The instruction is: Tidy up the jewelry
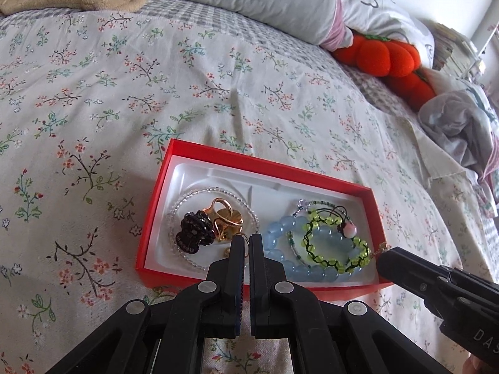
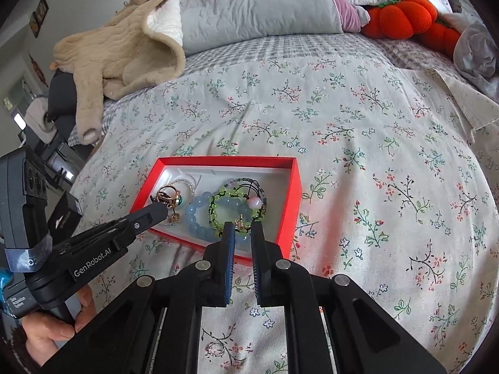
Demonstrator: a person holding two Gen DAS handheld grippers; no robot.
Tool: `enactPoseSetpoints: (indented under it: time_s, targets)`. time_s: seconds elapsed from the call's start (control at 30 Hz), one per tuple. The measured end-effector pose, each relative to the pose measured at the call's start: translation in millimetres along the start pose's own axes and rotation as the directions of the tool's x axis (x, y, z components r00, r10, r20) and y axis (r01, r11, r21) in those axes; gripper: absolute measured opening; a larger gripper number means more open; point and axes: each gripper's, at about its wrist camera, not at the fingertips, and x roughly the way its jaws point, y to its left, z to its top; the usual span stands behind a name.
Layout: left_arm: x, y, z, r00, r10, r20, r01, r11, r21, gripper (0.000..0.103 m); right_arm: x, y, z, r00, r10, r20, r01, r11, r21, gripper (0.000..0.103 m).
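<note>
Red box (image 1: 162,184) amid open floral bedspread (image 1: 93,93)

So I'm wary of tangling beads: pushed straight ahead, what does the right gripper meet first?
Probably the small gold piece at the right gripper's tips, with the green bracelet just behind it; depth is unclear.

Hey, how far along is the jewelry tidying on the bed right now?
Mostly done: the red box holds the blue bead bracelet, green bracelet, dark hair claw and gold rings. In hand: the right gripper seems to pinch a small gold piece over the box; the left gripper is shut, nothing clearly held. Left: dropping that piece in. No loose jewelry shows on the bedspread.
</note>
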Motion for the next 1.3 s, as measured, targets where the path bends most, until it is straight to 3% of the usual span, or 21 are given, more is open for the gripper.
enactPoseSetpoints:
  time_s: [0.1, 0.3, 0.37, 0.57, 0.67, 0.87, 1.0, 1.07, 1.17, 1.3]
  targets:
    - [-7.0, -0.3, -2.6, 1.000, 0.009, -0.002, -0.009, 1.000, 0.004, 0.002, -0.3, -0.7, 1.4, 1.000, 0.002, 0.001, -0.002, 1.000, 0.006, 0.011]
    - [-27.5, 6.4, -12.6, 0.997, 0.077, -0.010, -0.077, 0.997, 0.012, 0.027, 2.3, 6.4, 5.9, 1.000, 0.010, -0.015, -0.010, 1.000, 0.011, 0.011]
    - [-30.7, 12.8, -17.9, 0.992, 0.123, -0.034, -0.123, 0.992, 0.010, 0.042, 5.8, 10.4, 7.6, 1.000, 0.005, -0.026, -0.005, 1.000, 0.013, 0.011]
    - [-30.6, 34.6, -34.6, 0.965, 0.236, -0.113, -0.237, 0.972, 0.008, 0.045, 14.9, 21.2, 12.1, 0.999, -0.019, -0.046, 0.021, 0.999, 0.026, 0.011]
    - [-31.0, 42.1, -40.3, 0.960, 0.244, -0.135, -0.246, 0.969, 0.001, 0.053, 17.1, 24.7, 14.5, 0.998, -0.040, -0.044, 0.041, 0.999, 0.026, 0.011]
    - [-34.2, 45.5, -46.2, 0.958, 0.249, -0.145, -0.248, 0.968, 0.024, 0.059, 24.3, 23.2, 17.1, 0.995, -0.082, -0.060, 0.085, 0.995, 0.045, 0.011]
    - [-37.2, 45.5, -47.8, 0.955, 0.257, -0.144, -0.255, 0.966, 0.035, 0.066, 23.0, 23.5, 20.5, 0.996, -0.064, -0.057, 0.068, 0.995, 0.075, 0.013]
    - [-38.1, 45.8, -48.2, 0.954, 0.261, -0.146, -0.258, 0.965, 0.036, 0.069, 19.8, 26.8, 20.3, 0.997, -0.052, -0.051, 0.055, 0.996, 0.065, 0.018]
    - [-38.2, 45.3, -50.3, 0.953, 0.263, -0.149, -0.260, 0.965, 0.038, 0.070, 13.2, 32.4, 16.3, 0.997, -0.056, -0.052, 0.058, 0.998, 0.036, 0.039]
    - [-37.4, 41.2, -53.7, 0.953, 0.262, -0.153, -0.256, 0.965, 0.059, 0.070, -0.4, 35.4, 6.3, 0.997, -0.050, -0.055, 0.050, 0.999, -0.008, 0.041]
